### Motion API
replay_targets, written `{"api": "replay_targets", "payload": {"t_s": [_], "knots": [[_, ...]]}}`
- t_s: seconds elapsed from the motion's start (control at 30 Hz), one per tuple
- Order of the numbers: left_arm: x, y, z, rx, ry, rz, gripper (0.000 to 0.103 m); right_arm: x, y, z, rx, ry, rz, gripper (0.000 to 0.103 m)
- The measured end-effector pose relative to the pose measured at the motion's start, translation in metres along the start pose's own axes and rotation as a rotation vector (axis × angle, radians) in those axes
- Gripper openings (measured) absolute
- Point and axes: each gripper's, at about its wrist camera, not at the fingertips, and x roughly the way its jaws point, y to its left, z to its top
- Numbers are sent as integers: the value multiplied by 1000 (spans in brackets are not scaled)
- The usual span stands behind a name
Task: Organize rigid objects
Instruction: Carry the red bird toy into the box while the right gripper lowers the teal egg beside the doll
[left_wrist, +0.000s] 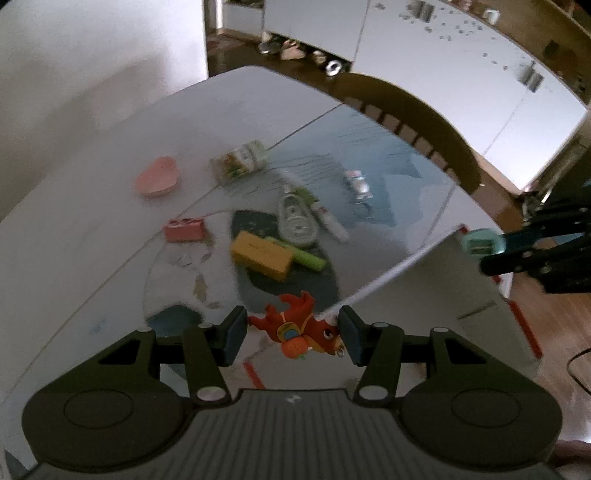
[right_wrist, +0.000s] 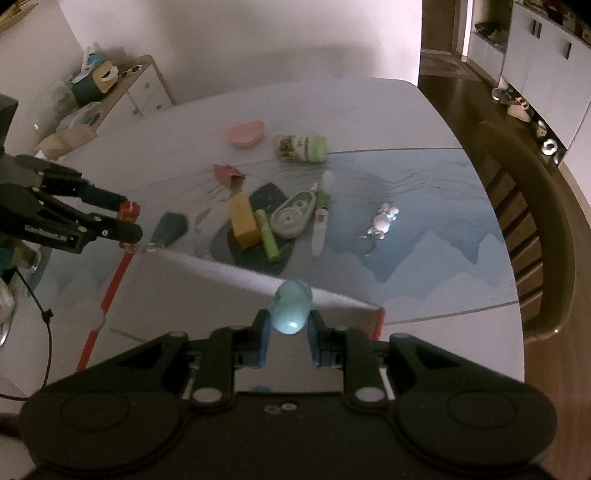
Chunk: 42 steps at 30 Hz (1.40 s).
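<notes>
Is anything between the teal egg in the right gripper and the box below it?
Nothing visible. The right gripper holds the teal egg above the box's open interior, just inside its white far rim; no object lies beneath it.

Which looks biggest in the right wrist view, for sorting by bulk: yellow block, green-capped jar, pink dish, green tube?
1. yellow block
2. green-capped jar and pink dish, alike; both lie farther off, so unsure
3. green tube, slimmest
</notes>
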Motion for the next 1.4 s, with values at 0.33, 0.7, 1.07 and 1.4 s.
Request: {"api": "replay_targets", "payload": {"t_s": [0.33, 0.7, 1.07, 1.4], "knots": [[-5, -47, -14, 101, 15, -70, 54, 7, 18, -28, -13, 34, 12, 20], [51, -93, -38, 161, 132, -120, 54, 46, 28, -66, -50, 136, -7, 20], [105, -115, -62, 259, 240, -54, 54, 75, 38, -95, -90, 224, -7, 20], [109, -130, -61, 338, 227, -33, 54, 88, 43, -104, -104, 256, -14, 22]]}}
